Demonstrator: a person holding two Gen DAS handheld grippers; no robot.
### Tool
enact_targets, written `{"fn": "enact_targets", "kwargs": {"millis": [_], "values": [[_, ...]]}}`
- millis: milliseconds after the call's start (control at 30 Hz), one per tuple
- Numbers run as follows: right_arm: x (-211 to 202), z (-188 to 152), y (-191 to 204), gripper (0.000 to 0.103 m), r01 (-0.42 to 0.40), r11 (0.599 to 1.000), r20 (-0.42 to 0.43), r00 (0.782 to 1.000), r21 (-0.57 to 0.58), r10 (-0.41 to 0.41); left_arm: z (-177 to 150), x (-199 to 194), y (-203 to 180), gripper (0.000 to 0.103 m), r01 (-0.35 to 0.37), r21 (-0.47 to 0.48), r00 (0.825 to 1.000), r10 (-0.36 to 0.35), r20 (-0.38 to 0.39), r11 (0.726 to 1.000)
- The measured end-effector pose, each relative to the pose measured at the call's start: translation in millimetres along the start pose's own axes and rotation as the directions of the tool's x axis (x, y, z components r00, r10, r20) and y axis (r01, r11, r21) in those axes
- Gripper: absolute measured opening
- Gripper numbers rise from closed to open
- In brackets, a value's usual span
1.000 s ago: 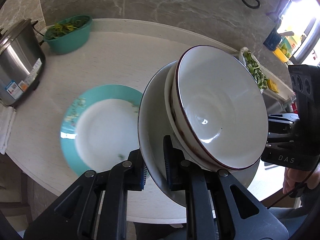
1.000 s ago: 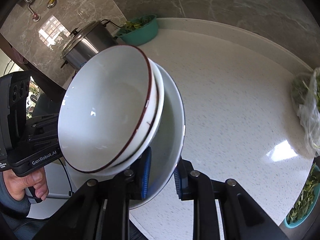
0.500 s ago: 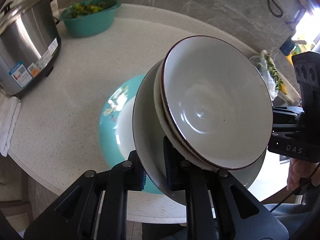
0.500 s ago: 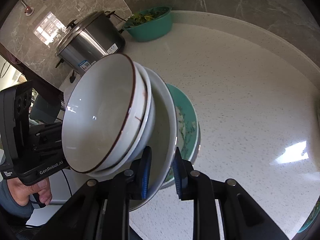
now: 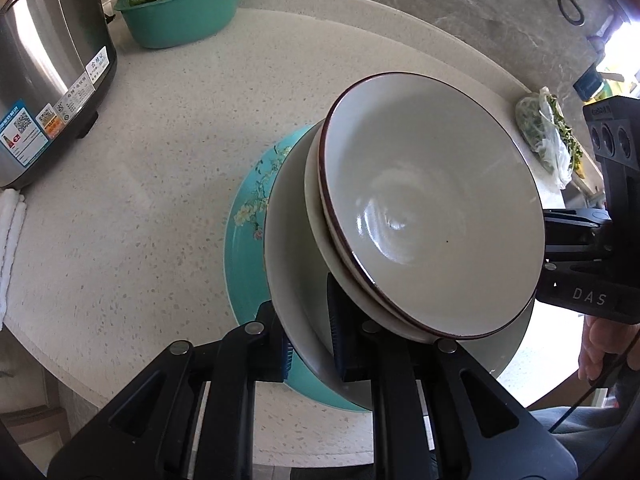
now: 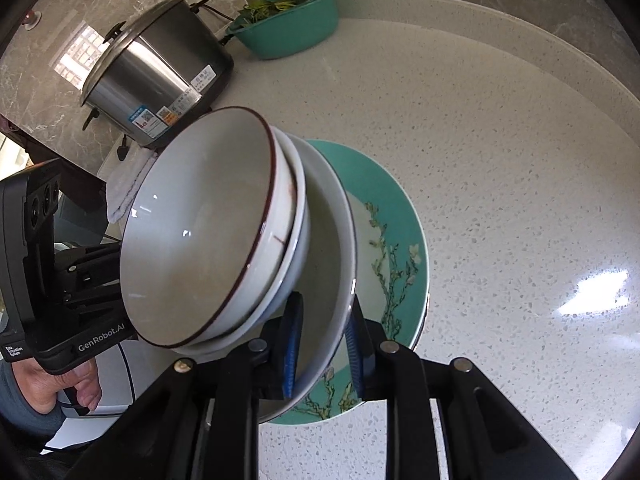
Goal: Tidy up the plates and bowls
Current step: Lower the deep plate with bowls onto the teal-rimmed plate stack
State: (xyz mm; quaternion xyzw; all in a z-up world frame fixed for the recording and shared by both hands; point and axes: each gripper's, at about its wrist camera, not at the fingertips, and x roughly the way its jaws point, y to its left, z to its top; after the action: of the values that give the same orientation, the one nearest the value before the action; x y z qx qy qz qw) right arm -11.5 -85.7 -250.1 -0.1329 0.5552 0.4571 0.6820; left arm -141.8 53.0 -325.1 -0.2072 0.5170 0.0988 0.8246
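Two-handed carry of a nested stack over its destination. The left gripper (image 5: 308, 332) pinches the near rim of a wide white plate (image 5: 292, 264), one pad on the underside and one on the upper face; the right gripper (image 6: 320, 344) clamps the opposite rim of the same plate in the same manner. Opposed rim grips are used because the load is broad and top-heavy: a single pinch would probably let it swing about the pads.

Inside the plate sits a white bowl (image 6: 298, 232), and inside that a bowl with a dark red rim (image 5: 432, 216). The stack rises straight ahead of each gripper's fingers and appears tilted only because each camera looks steeply down along its fingers.

Beyond and below the fingertips lies a teal floral plate (image 6: 392, 240) on the speckled countertop (image 6: 500, 160), partly hidden by the stack. Whether the white plate already touches it cannot be told. Judged from the alignment, the stack is meant to be set on the teal plate, widest piece lowest, which would give a stable pile.

Farther ahead stand a steel rice cooker (image 5: 48, 72) and a teal basin of greens (image 5: 180, 12), well apart from the plates. The person's hand (image 6: 68, 388) holds the left gripper's handle.
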Motion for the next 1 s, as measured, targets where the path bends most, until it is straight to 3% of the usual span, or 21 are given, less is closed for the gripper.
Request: {"fn": "enact_targets", "kwargs": {"millis": [400,1000], "values": [[14,1,0,0.023,0.013,1.0,-0.019,1.0,0.019,-0.013,4,20,6,0.013,0.004,0.019,1.0,-0.003,-0.021,1.0],[17,-1,0,0.025,0.025,0.999,-0.014,1.0,0.029,-0.025,-5,20,-3,0.016,0.008,0.013,1.0,-0.008,0.013,1.0]]}}
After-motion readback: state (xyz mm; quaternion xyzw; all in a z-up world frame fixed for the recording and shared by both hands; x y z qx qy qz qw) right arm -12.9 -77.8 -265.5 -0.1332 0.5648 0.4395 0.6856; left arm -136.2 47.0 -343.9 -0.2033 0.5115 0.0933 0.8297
